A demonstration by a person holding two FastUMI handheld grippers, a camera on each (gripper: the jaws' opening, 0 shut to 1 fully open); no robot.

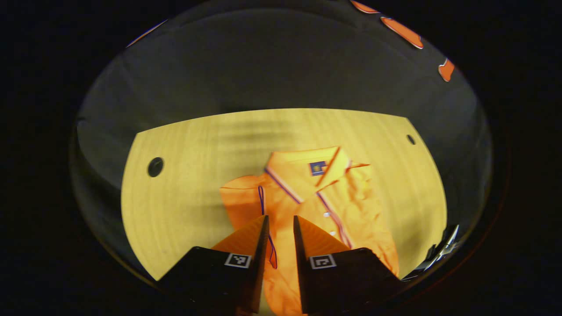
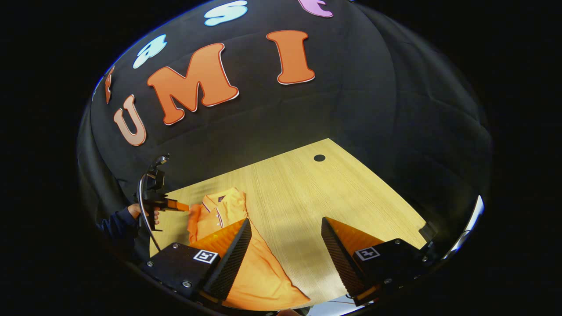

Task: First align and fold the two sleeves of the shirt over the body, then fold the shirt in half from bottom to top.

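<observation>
Lying on the wooden tabletop, the orange polo shirt rests collar-up, its striped collar toward the far edge and its hem toward the near edge. In the left gripper view the placket with white buttons runs down the middle of the garment, and one sleeve is spread flat to the side of the body. The left gripper hangs over the lower part of the shirt with its jaws parted by a narrow gap; orange cloth shows through that gap, but whether the fingers pinch any fabric cannot be told. A round cable hole sits near one far corner of the tabletop and a second hole near the other.

In the right gripper view the right gripper is spread wide and grasps nothing, poised above bare wood just beside the shirt's hem. Farther off, a hand in a dark sleeve holds the other gripper at the shirt's shoulder, close to the tabletop's edge.
</observation>
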